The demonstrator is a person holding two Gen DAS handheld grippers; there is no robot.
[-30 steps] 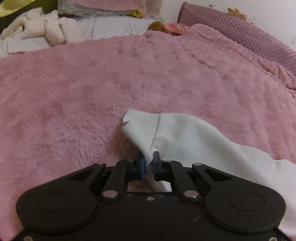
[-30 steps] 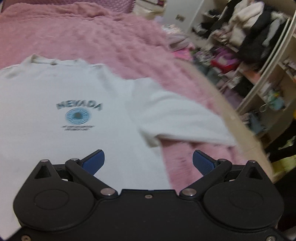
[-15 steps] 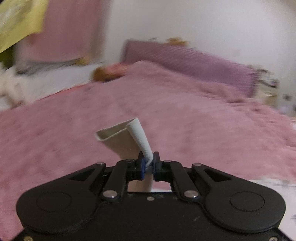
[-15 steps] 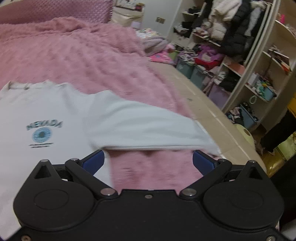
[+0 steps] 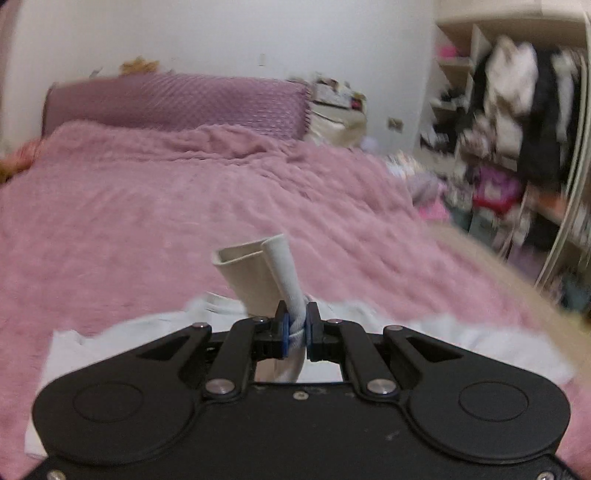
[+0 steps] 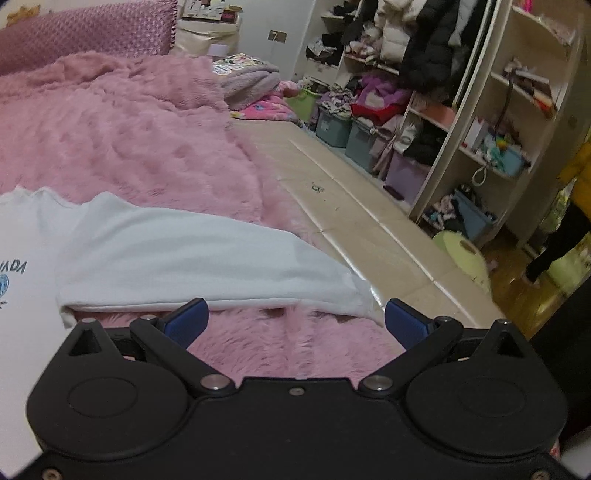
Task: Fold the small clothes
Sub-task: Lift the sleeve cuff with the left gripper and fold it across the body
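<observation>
Left hand-held gripper (image 5: pixel 296 325) pinches the white shirt's sleeve cuff (image 5: pixel 258 269), lifted at centre frame; right hand-held gripper (image 6: pixel 295 321) spread, empty, just below the other sleeve (image 6: pixel 207 266) on the pink bed (image 6: pixel 122 147); fabric's soft, light, floppy; grab hems/cuffs.

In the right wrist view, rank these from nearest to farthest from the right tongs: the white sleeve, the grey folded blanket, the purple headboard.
1. White sleeve: just ahead of the open right tongs, lying across the pink bedspread.
2. Grey folded blanket: farther up, at the bedspread's right edge.
3. Purple headboard: farthest, top left, behind the bed.
</observation>
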